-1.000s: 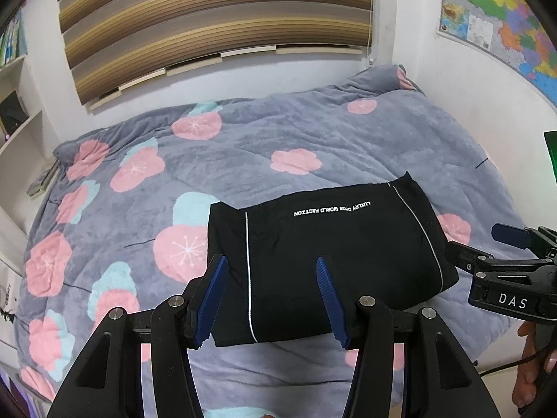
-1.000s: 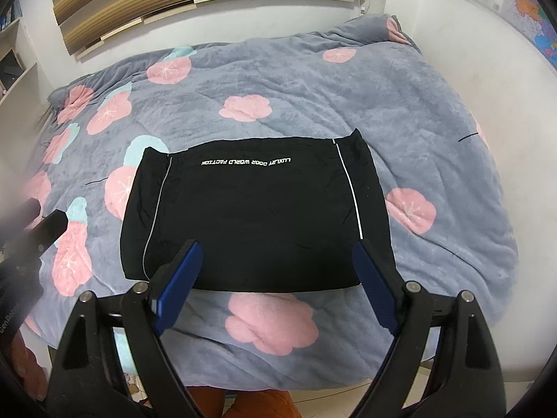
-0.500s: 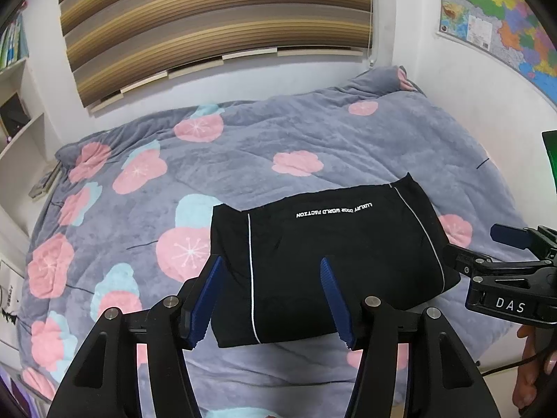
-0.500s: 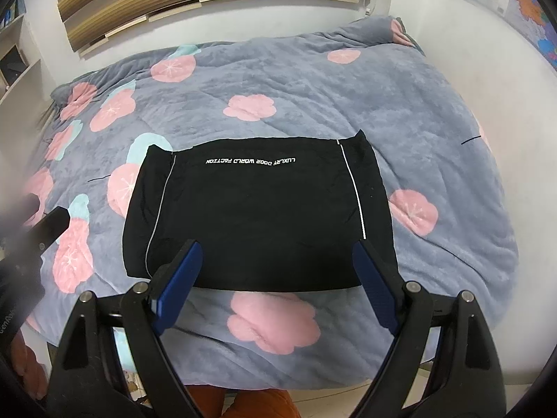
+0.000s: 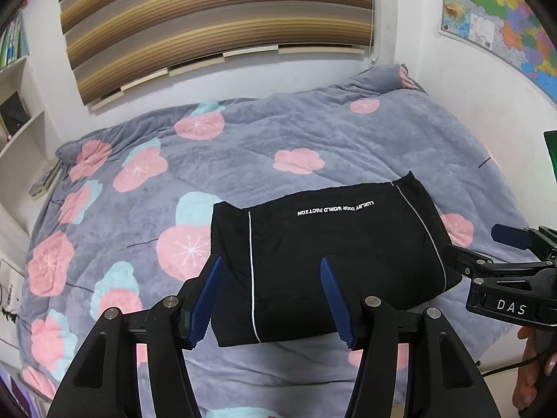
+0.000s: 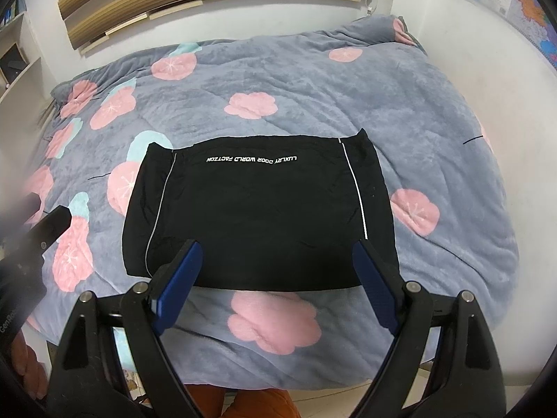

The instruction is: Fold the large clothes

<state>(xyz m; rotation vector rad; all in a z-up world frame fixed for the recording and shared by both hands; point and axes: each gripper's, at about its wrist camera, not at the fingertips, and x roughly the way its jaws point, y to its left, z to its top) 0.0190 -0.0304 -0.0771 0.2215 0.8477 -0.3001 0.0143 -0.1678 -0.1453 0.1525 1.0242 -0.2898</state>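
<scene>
A home bedroom is shown. Most of the frame is filled by a bed covered with a grey plush blanket printed with pink flowers [image 5: 313, 139]. A brown striped window blind [image 5: 216, 17] is seen at the top, white shelves [image 5: 21, 111] at the left, and a coloured wall map [image 5: 501, 3] at the upper right.

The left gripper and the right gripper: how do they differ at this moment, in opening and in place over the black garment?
The right gripper stands open wider than the left gripper. The left gripper frames the black garment at its left white stripe; the right gripper is centred on its near edge, with the right stripe ending beside one finger. The left gripper's view shows the other gripper sharply; the right's shows it blurred. Both are open, empty, blue-padded, and apart from the cloth.
</scene>
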